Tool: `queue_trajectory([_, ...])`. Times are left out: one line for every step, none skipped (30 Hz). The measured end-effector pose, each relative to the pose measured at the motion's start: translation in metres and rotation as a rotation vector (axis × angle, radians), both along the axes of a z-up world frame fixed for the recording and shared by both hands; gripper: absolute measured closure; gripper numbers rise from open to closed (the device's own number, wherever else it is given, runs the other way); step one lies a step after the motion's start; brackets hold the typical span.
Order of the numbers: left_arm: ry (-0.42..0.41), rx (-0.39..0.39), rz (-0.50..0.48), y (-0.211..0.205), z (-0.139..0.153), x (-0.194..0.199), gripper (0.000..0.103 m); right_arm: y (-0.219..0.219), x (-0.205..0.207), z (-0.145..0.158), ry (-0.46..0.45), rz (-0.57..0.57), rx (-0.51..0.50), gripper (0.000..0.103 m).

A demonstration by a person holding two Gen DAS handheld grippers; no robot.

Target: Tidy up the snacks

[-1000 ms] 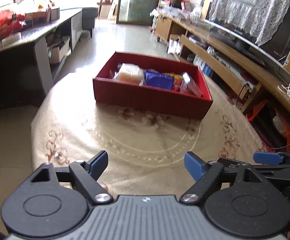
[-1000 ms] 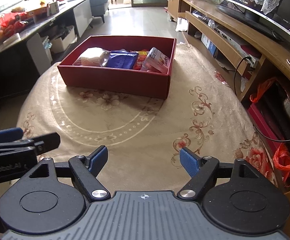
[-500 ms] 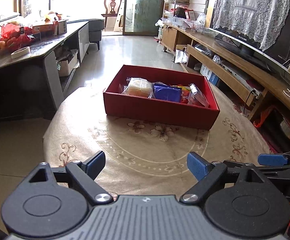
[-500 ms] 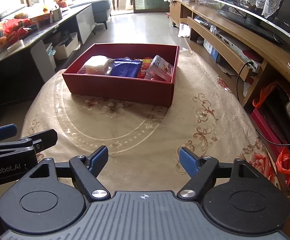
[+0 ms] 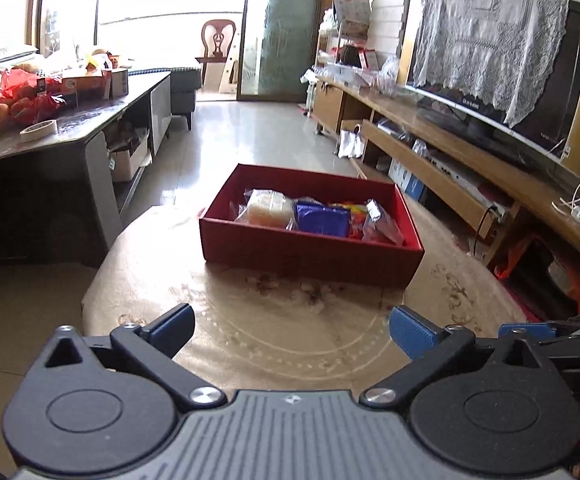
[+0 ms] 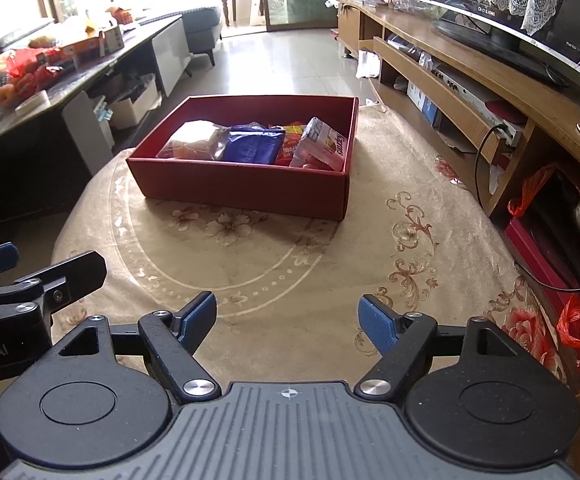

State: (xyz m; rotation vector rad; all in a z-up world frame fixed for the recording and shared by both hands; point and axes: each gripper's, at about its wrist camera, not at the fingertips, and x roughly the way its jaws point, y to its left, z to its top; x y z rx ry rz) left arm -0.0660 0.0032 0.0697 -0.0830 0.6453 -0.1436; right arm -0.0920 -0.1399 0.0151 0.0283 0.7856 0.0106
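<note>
Now snacks (image 6: pixel 257 142) in red box (image 6: pixel 245 188), left tongs (image 5: pixel 292 330) just widened, empty

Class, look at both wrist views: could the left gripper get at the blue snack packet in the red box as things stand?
Probably yes. The left gripper, jaws just opened and empty, faces the blue snack packet across bare tablecloth; the red box has no lid.
</note>
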Motion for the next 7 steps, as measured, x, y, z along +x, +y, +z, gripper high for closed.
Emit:
queue_trajectory([-0.005, 0.001, 0.002, -0.0003, 0.0002, 0.0002, 0.002, 0.0000, 0.0000, 0.0002, -0.002, 0.000, 0.001, 0.020])
queue_trajectory([-0.009, 0.004, 0.004, -0.0007, 0.0003, 0.0002, 0.002, 0.0000, -0.0002, 0.0001, -0.002, -0.001, 0.001, 0.020])
queue_trajectory([-0.013, 0.008, 0.009, -0.0014, 0.0002, 0.0003, 0.002, 0.0002, 0.0001, 0.0003, -0.003, -0.001, 0.000, 0.020])
queue_trajectory([-0.016, 0.011, 0.015, -0.0021, 0.0002, 0.0005, 0.002, 0.0005, 0.0003, 0.0003, -0.003, -0.001, -0.001, 0.020])
queue_trajectory([-0.017, 0.016, 0.021, -0.0022, 0.0000, 0.0009, 0.002, 0.0006, 0.0006, 0.0002, -0.003, 0.000, 0.000, 0.019])
queue_trajectory([-0.015, 0.022, 0.029, -0.0024, -0.0004, 0.0015, 0.002, 0.0006, 0.0006, 0.0002, -0.003, 0.001, 0.001, 0.019])
queue_trajectory([-0.013, 0.029, 0.037, -0.0028, -0.0012, 0.0025, 0.002, 0.0006, 0.0007, 0.0002, -0.002, 0.001, 0.002, 0.019])
